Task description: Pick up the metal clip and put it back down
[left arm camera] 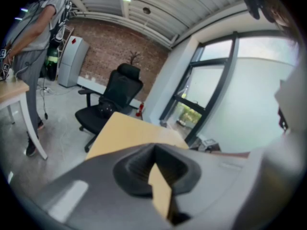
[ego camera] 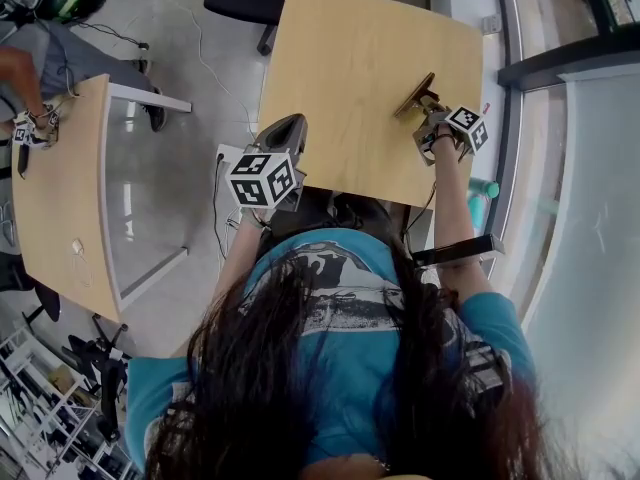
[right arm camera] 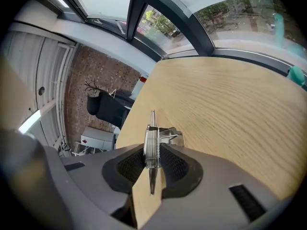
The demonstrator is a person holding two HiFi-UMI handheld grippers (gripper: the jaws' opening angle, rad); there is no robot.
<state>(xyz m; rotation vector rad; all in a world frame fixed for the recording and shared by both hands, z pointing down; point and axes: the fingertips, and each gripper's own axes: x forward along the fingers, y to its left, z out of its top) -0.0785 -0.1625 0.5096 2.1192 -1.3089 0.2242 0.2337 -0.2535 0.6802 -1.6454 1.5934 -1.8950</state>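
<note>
The wooden table [ego camera: 350, 58] shows wide bare wood. At 3 o'clock, near its edge, the right gripper [ego camera: 425, 108] squeezes the metal clip [ego camera: 413, 96]. The left gripper [ego camera: 283, 128] is clenched on nothing at 7 o'clock, by the near edge. The person [ego camera: 340, 298] hides part of that edge.

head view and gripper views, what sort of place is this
Probably an office or lab workroom: a light wooden desk, a black office chair on a bare grey floor, a brick wall and tall framed windows.
</note>
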